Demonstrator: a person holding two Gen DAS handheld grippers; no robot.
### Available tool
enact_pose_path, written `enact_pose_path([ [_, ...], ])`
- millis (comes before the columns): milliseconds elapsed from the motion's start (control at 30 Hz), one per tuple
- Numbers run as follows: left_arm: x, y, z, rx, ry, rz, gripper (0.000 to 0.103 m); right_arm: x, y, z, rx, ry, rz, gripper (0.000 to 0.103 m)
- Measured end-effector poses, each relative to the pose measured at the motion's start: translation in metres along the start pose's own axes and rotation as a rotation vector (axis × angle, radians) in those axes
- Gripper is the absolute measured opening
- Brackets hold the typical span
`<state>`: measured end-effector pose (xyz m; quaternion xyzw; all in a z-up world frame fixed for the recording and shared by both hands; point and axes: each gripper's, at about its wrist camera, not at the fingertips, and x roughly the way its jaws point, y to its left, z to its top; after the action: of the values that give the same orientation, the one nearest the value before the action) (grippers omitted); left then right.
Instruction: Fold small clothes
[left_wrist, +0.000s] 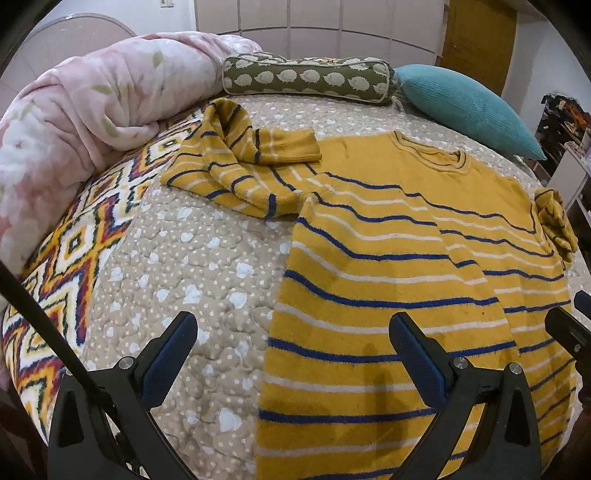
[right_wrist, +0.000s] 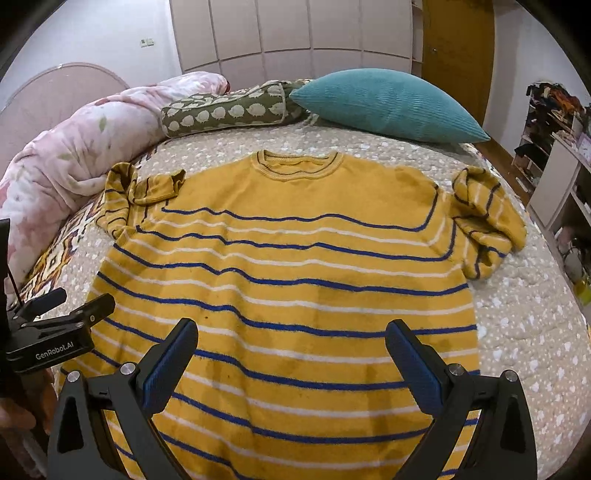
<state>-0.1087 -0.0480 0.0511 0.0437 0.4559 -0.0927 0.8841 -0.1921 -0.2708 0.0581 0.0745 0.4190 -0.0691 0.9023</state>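
Mustard-yellow knitted sweater with blue and white stripes lies flat, collar away from the cameras, on a beige quilted bedspread dotted with white hearts. Both its sleeves are bunched up beside the shoulders. The left gripper hovers over the sweater's left hem edge, its blue-padded jaws spread wide and holding nothing. The right gripper hangs above the lower middle of the sweater, also wide apart and empty. Behind the collar rest a teal ribbed cushion, an olive bolster printed with hedgehogs, and a rumpled pink floral blanket.
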Motion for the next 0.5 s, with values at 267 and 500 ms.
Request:
enact_pose_path([
  [267,0.004,0.0,0.004,0.002,0.002,0.003,0.103,0.009,0.009,0.004,-0.025,0.004,0.004,0.103],
  [500,0.011,-0.003,0.011,0.003,0.004,0.006,0.103,0.019,0.008,0.009,-0.009,0.016,-0.012,0.103],
])
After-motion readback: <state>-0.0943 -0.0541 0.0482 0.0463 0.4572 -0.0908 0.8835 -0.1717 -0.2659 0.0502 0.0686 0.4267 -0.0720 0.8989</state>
